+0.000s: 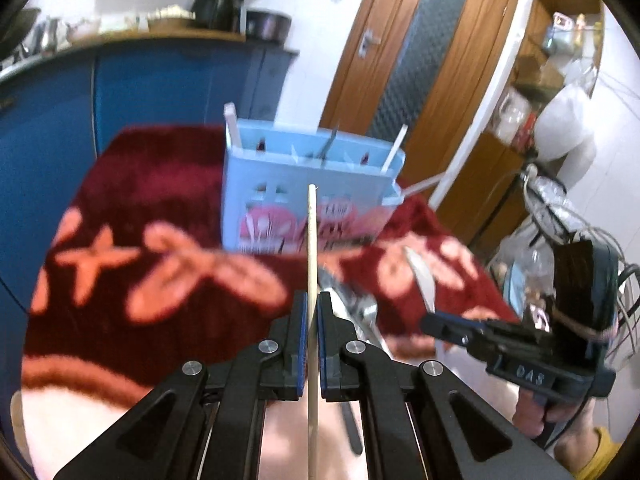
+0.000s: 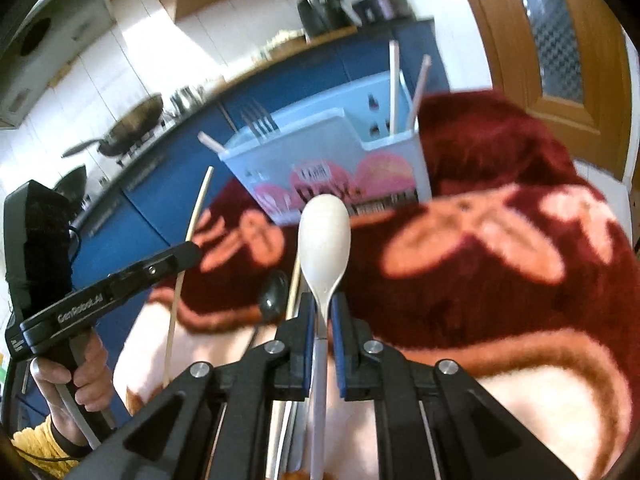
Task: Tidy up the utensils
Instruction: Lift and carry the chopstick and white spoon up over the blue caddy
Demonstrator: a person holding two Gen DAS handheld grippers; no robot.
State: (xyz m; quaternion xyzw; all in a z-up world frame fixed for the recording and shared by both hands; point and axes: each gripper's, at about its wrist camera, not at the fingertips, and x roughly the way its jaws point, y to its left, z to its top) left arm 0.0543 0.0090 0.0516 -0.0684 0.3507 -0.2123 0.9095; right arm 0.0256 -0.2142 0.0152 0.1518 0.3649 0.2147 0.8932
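My left gripper (image 1: 313,304) is shut on a wooden chopstick (image 1: 312,248) that points up toward the light blue utensil holder (image 1: 280,184). It also shows in the right wrist view (image 2: 188,256), at the left, with the chopstick (image 2: 198,208). My right gripper (image 2: 325,304) is shut on a white spoon (image 2: 325,232), bowl forward, in front of the holder (image 2: 320,148). The right gripper also shows in the left wrist view (image 1: 436,326), with the spoon (image 1: 420,272). The holder has chopsticks (image 2: 394,84) and a fork (image 2: 260,120) standing in it.
The holder stands on a dark red blanket with pink flowers (image 1: 160,248). Loose utensils lie on it under the grippers, among them a dark spoon (image 2: 272,296) and metal pieces (image 1: 356,308). Blue kitchen cabinets (image 1: 140,84) are behind, a wooden door (image 1: 412,60) to the right.
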